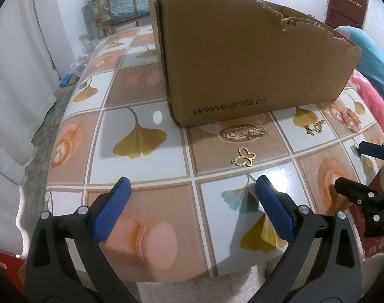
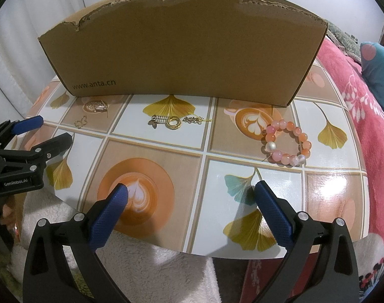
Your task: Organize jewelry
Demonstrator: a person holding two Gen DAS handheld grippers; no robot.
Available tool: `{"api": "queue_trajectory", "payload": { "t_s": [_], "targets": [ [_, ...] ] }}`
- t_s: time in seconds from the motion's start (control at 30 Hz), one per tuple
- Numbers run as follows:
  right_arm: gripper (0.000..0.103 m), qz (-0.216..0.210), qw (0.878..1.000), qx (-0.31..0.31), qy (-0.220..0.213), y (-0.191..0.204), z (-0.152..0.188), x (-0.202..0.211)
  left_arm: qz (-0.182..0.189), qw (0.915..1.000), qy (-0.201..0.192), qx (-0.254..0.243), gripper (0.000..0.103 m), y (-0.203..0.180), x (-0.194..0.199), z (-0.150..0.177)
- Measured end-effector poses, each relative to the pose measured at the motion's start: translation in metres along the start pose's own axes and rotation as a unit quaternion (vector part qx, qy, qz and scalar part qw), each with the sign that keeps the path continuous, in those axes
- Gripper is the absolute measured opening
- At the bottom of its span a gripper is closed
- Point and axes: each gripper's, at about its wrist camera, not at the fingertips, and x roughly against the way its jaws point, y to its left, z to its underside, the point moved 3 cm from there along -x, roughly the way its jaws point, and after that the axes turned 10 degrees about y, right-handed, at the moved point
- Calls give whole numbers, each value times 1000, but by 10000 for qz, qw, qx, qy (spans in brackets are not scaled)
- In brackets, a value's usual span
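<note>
A torn cardboard box (image 1: pixel 242 58) (image 2: pixel 182 58) stands on the patterned table. Jewelry lies in front of it: a gold butterfly pendant (image 1: pixel 243 159) (image 2: pixel 80 121), a small crystal brooch (image 1: pixel 257 133) (image 2: pixel 97 106), a gold ring charm with chain pieces (image 2: pixel 174 122) (image 1: pixel 315 127), and a pink bead bracelet (image 2: pixel 285 142) (image 1: pixel 350 118). My left gripper (image 1: pixel 192 189) is open and empty, near the table's front edge below the butterfly. My right gripper (image 2: pixel 190 193) is open and empty, at the front edge, left of and below the bracelet.
The right gripper shows at the right of the left wrist view (image 1: pixel 368 174); the left gripper shows at the left of the right wrist view (image 2: pixel 27 139). A pink blanket (image 2: pixel 363 126) lies to the right. A chair (image 1: pixel 116 10) stands behind the table.
</note>
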Motion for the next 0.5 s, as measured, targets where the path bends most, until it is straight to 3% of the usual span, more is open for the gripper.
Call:
{"api": "queue_trajectory", "payload": {
  "t_s": [0.2, 0.3, 0.5],
  "targets": [
    [97, -59, 9999, 103, -58, -1, -2, -2, -105, 9998, -122, -101, 96, 1, 5, 2],
    [97, -163, 9998, 117, -68, -4, -3, -2, 111, 9993, -359, -87, 96, 3, 15, 5],
    [96, -746, 9967, -217, -239, -16, -11, 7, 354, 9954, -785, -414, 95, -4, 33, 5]
  ]
}}
